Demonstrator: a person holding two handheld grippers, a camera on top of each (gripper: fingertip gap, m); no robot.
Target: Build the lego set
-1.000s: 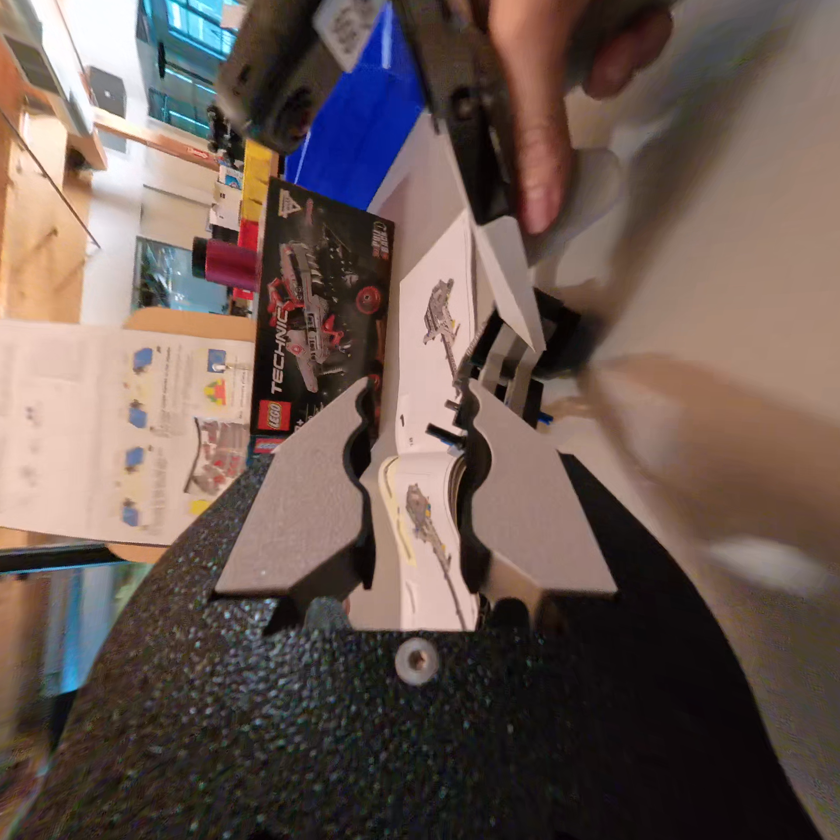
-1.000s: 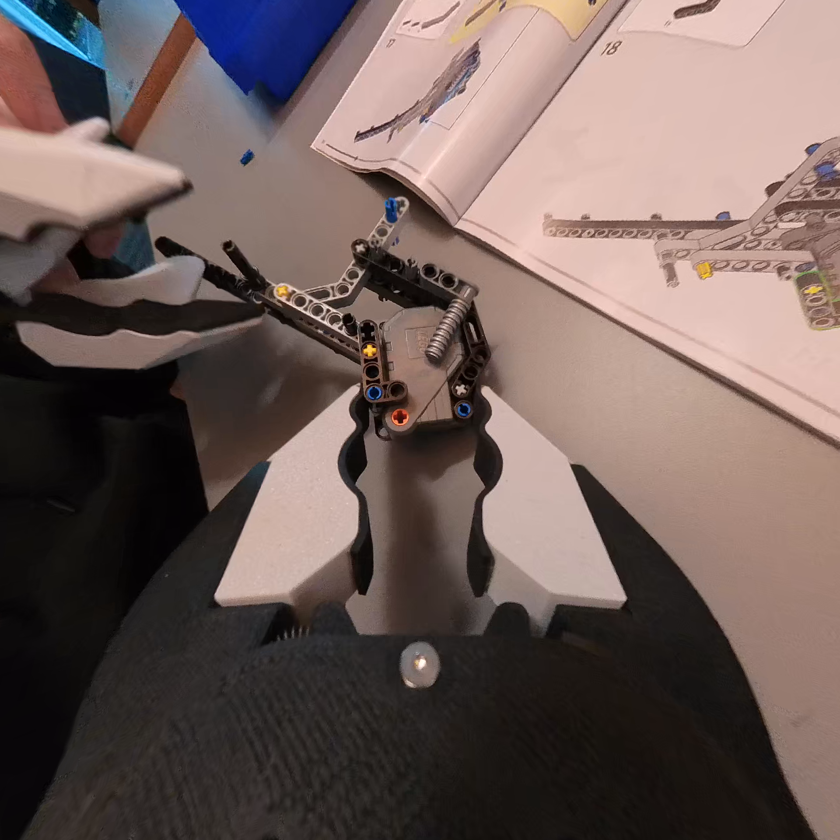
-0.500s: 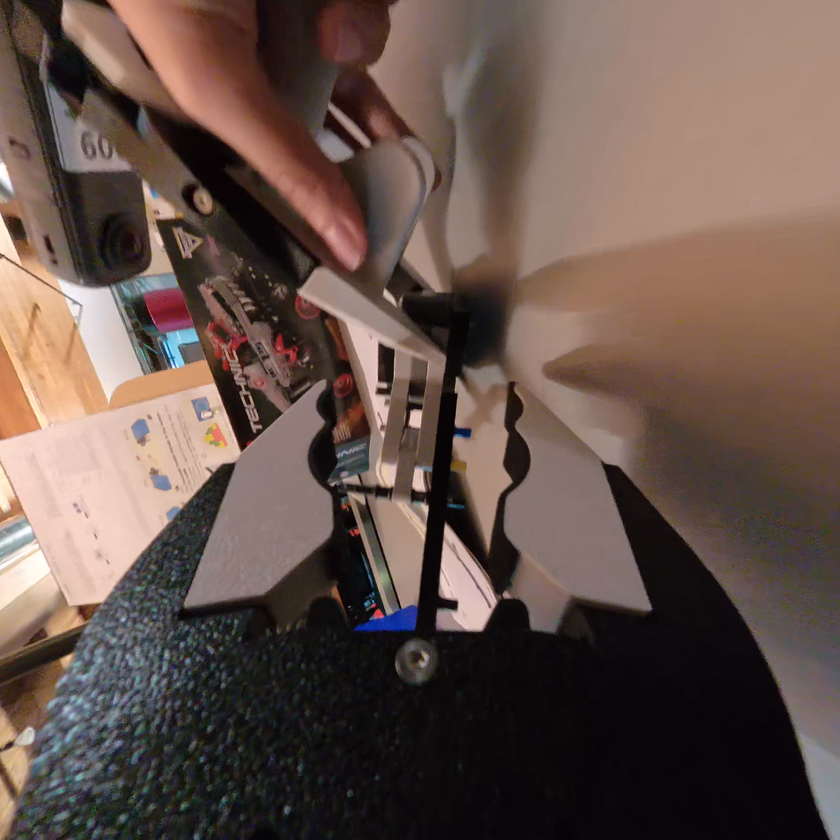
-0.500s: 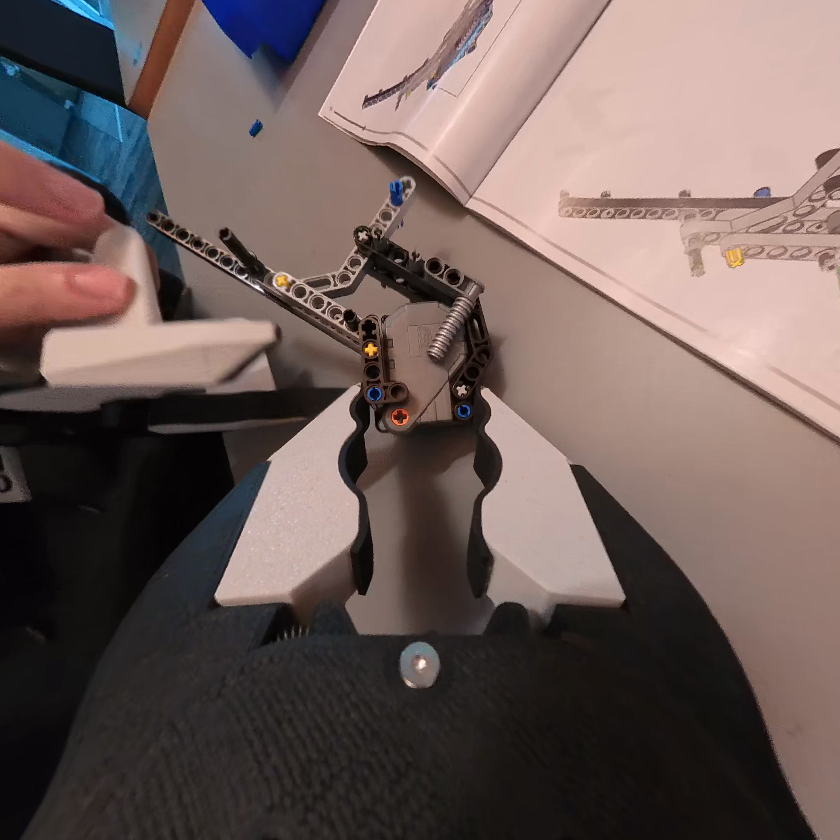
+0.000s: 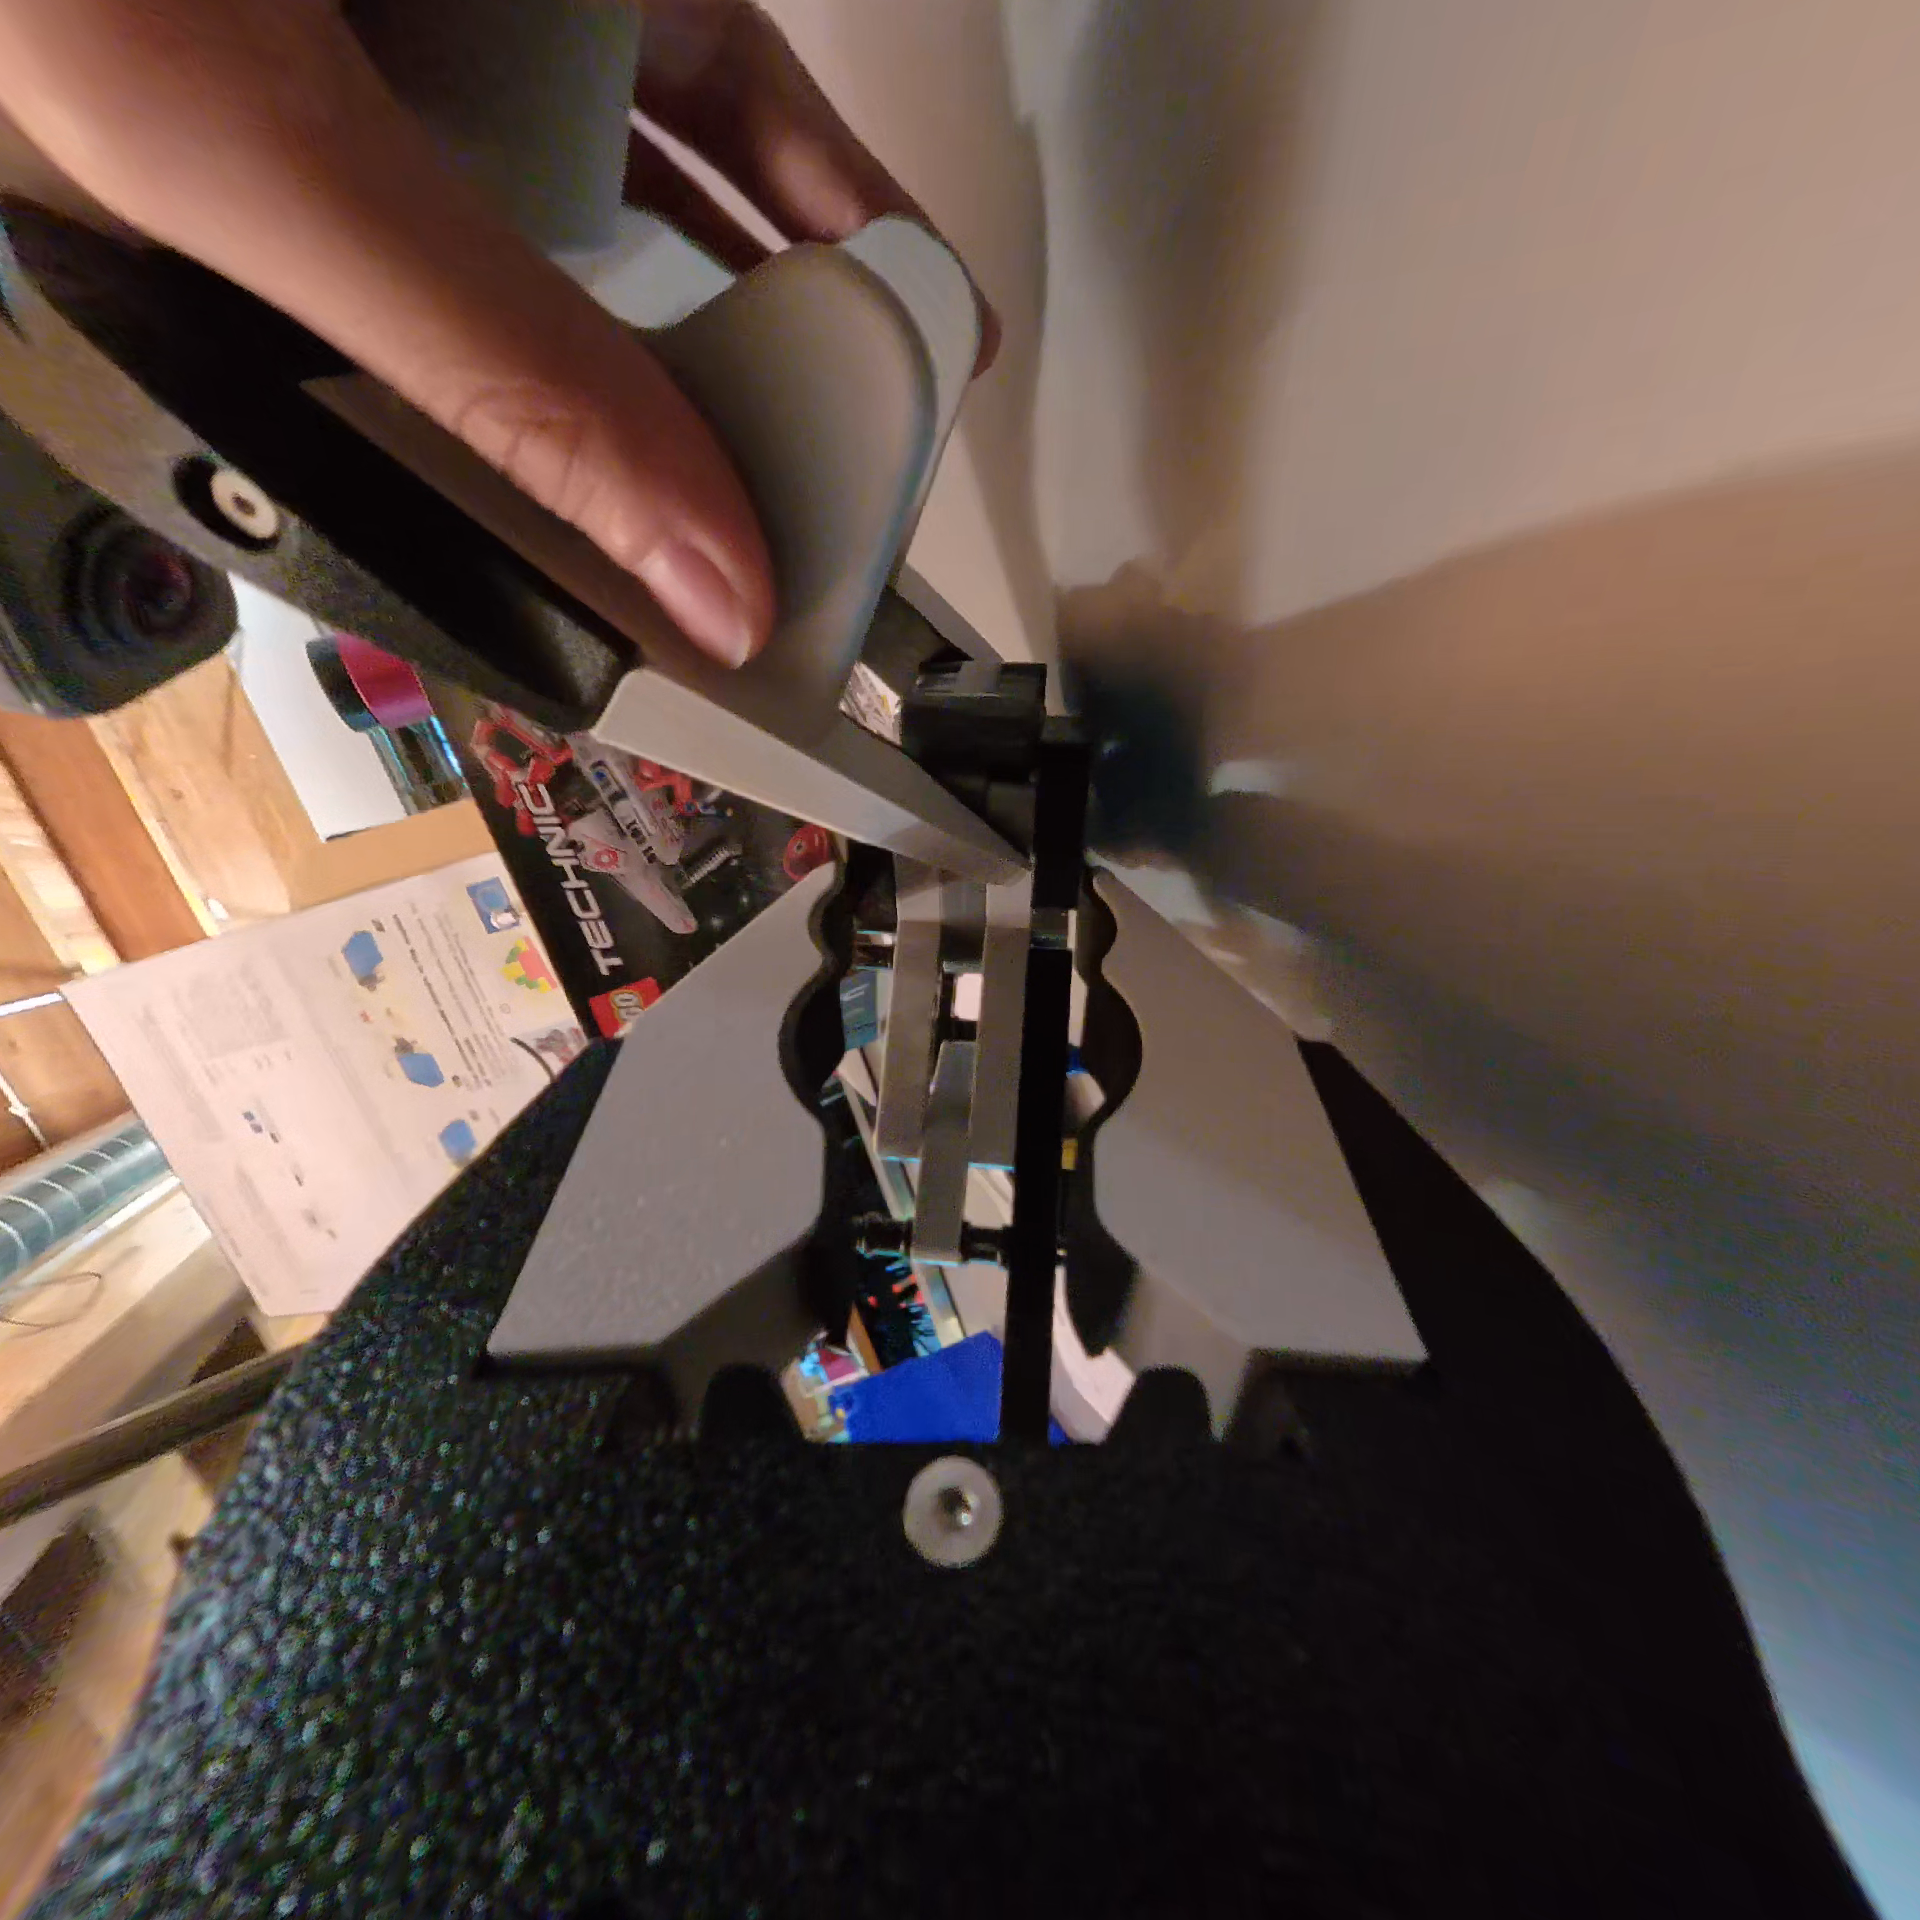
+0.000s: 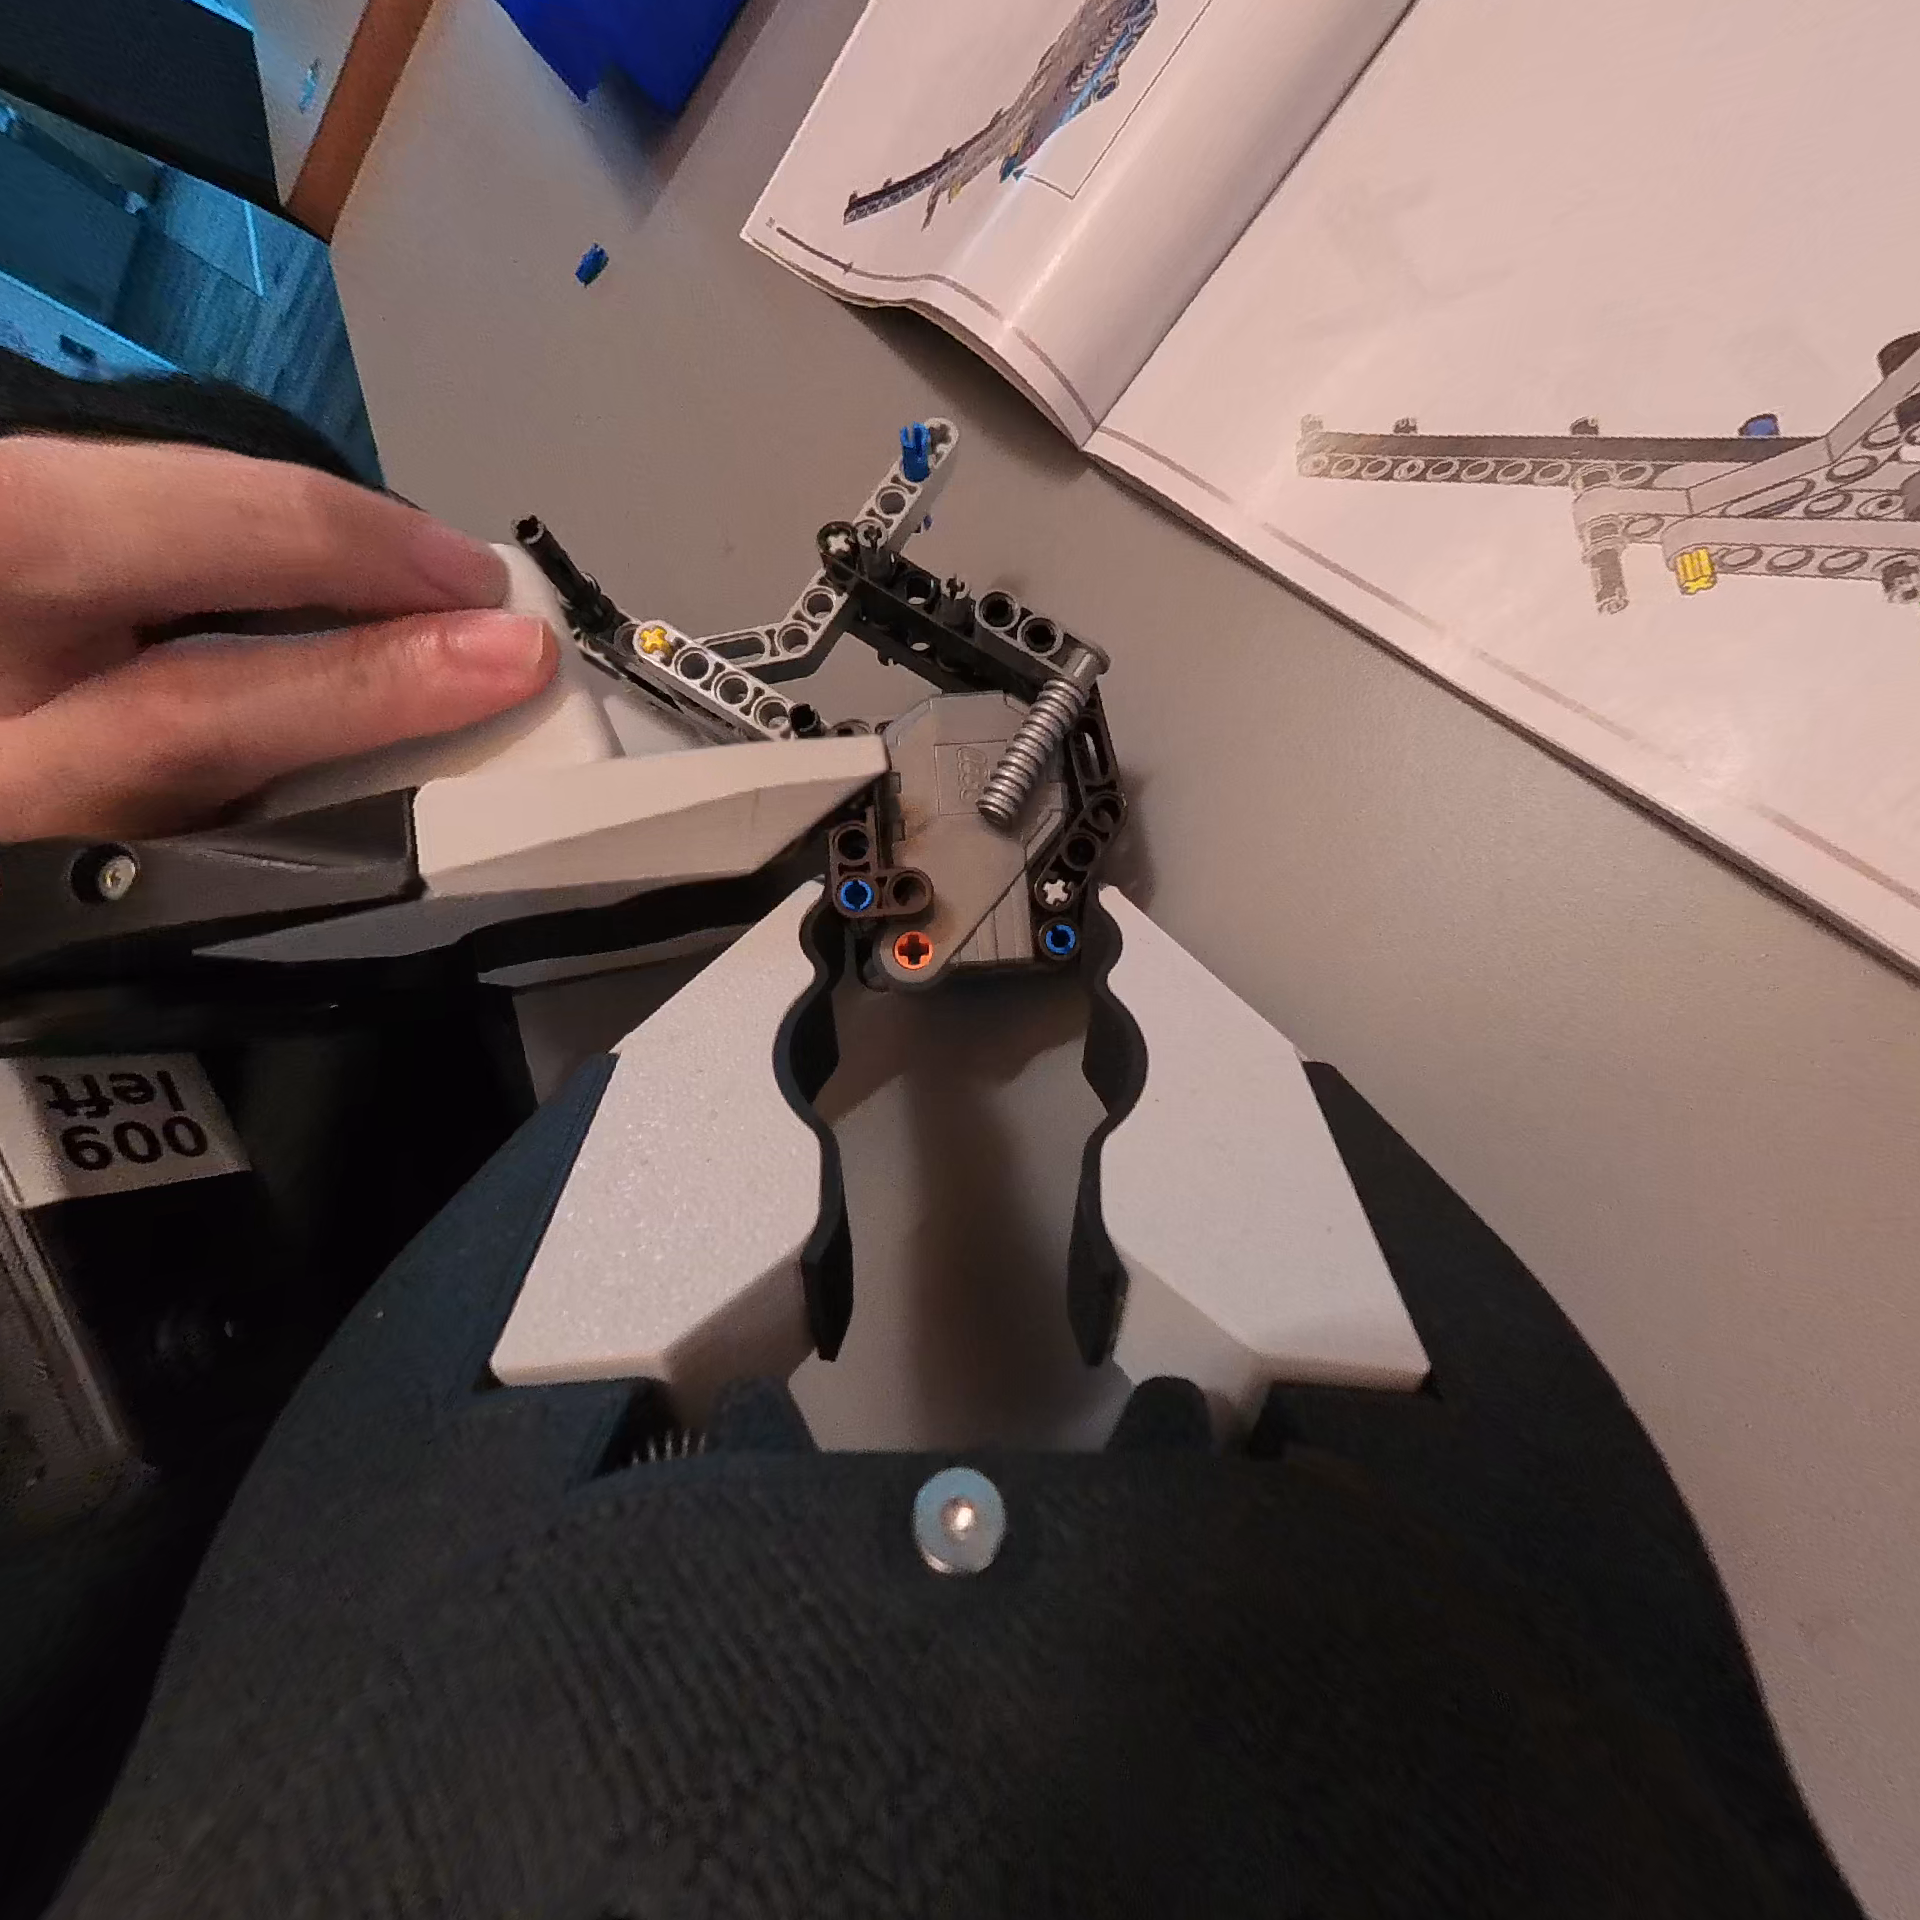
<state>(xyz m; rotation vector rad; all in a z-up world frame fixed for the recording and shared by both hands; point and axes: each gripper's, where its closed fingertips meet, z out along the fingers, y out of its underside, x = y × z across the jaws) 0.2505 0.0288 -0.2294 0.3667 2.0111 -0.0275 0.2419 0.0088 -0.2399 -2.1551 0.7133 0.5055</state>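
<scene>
A partly built lego assembly [image 6: 966, 790] of grey and black beams around a grey block rests on the grey table [image 6: 1351, 1039]. My right gripper [image 6: 961, 925] is shut on the grey block's near end. My left gripper [image 5: 961, 904] reaches in from the side, its jaws standing around the assembly's beams. The long black beam [image 5: 1044, 1143] lies against its right finger, and a slim gap shows at its left finger. In the right wrist view, the left gripper's upper finger [image 6: 644, 821] covers the long beams. In the left wrist view, the right gripper's finger [image 5: 831, 769] comes in from the upper left.
An open instruction booklet [image 6: 1455, 312] lies just beyond the assembly. A loose blue pin [image 6: 590, 265] lies on the table near a blue bin [image 6: 644, 52]. The black set box [image 5: 665, 831] and a printed sheet [image 5: 312, 1091] stand behind. Hands [image 6: 260, 644] hold both grippers. My two grippers' fingertips are within a few centimetres of each other.
My left gripper has moved in from the side over the assembly's long beams, and its jaws have narrowed around them. My right gripper has kept its hold on the grey block.
</scene>
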